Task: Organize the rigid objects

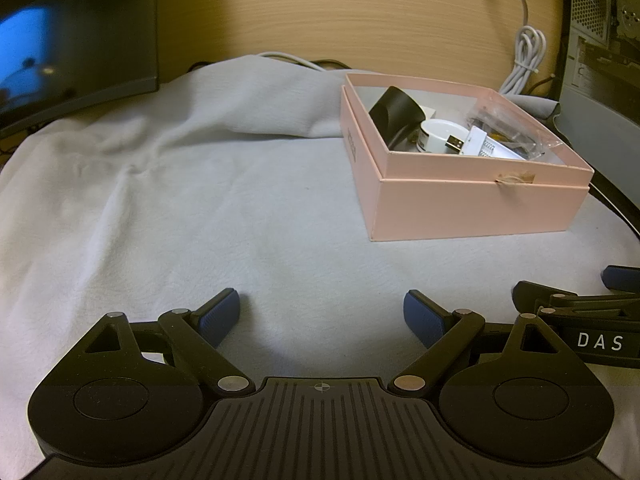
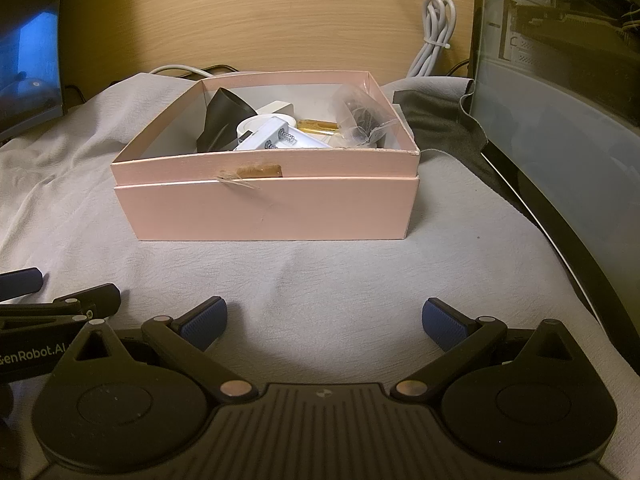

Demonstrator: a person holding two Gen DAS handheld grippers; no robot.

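A pink cardboard box (image 2: 276,212) stands on the grey cloth, straight ahead of my right gripper (image 2: 325,322) and to the right in the left wrist view (image 1: 480,208). It holds a black cone-shaped piece (image 2: 224,120), a white round part (image 1: 440,130), a white battery holder (image 2: 280,138) and a clear plastic bag of small dark parts (image 2: 360,114). My left gripper (image 1: 322,316) is open and empty above bare cloth. My right gripper is open and empty, short of the box. Each gripper shows at the edge of the other's view.
A dark monitor (image 1: 76,36) stands at the back left. A computer case with a glass side (image 2: 560,92) stands at the right. A coiled white cable (image 2: 434,36) hangs against the wooden wall. A dark cloth (image 2: 436,116) lies beside the box.
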